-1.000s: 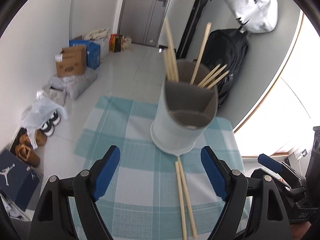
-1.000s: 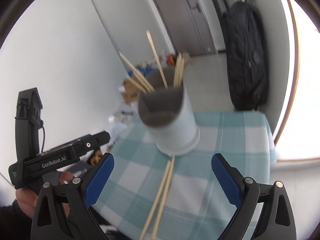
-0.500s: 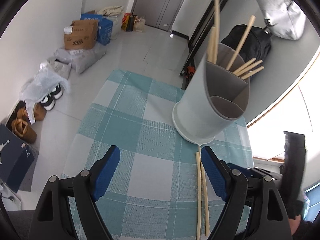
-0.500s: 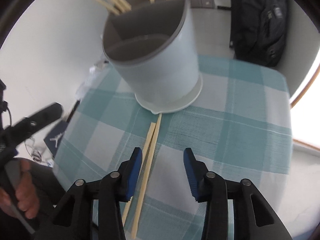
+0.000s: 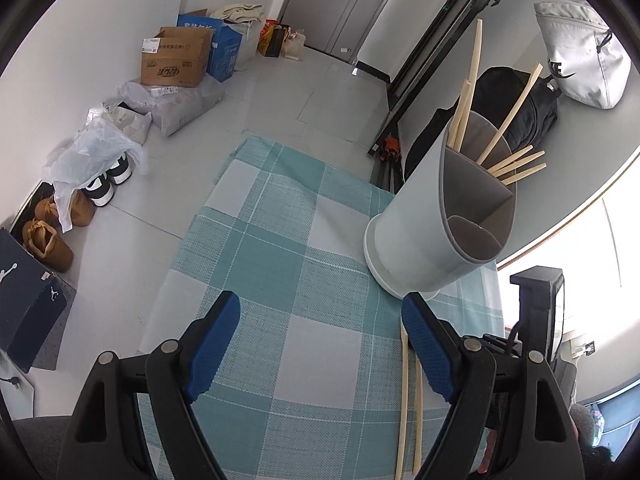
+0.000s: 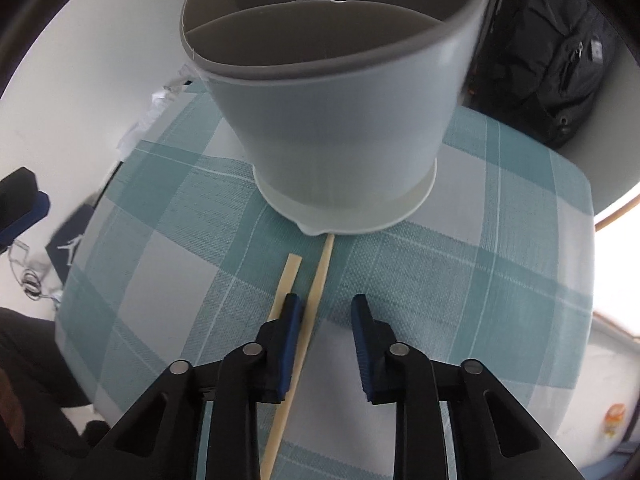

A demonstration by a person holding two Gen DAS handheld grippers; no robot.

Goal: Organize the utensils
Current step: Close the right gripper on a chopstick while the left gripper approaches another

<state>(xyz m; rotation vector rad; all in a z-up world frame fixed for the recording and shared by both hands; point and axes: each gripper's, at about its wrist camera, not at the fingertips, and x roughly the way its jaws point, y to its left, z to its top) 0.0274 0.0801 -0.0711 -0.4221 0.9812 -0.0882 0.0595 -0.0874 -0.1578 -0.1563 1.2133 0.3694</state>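
A grey divided utensil holder (image 5: pixel 408 232) (image 6: pixel 340 128) stands on a teal checked tablecloth (image 5: pixel 272 256), with several wooden chopsticks (image 5: pixel 516 168) in its far compartment. Two loose chopsticks (image 5: pixel 404 380) lie on the cloth in front of it. My right gripper (image 6: pixel 326 308) points down at them with its jaws closing. One chopstick (image 6: pixel 320 268) runs between the jaws beside the left pad, with a gap to the right pad. The other chopstick (image 6: pixel 286 276) passes outside, under the left finger. My left gripper (image 5: pixel 320 308) hovers open over bare cloth, left of the holder.
The table's edges (image 6: pixel 576 208) are close on all sides. Beyond the table, on the floor, lie cardboard boxes (image 5: pixel 176 60), bags and shoes (image 5: pixel 100 188). A black backpack (image 5: pixel 524 120) and a white bag (image 5: pixel 580 52) sit by the wall behind the holder.
My right gripper has dropped close to the cloth and narrowed its jaws from wide to around one loose chopstick. In the left wrist view the holder has shifted from centre to the right.
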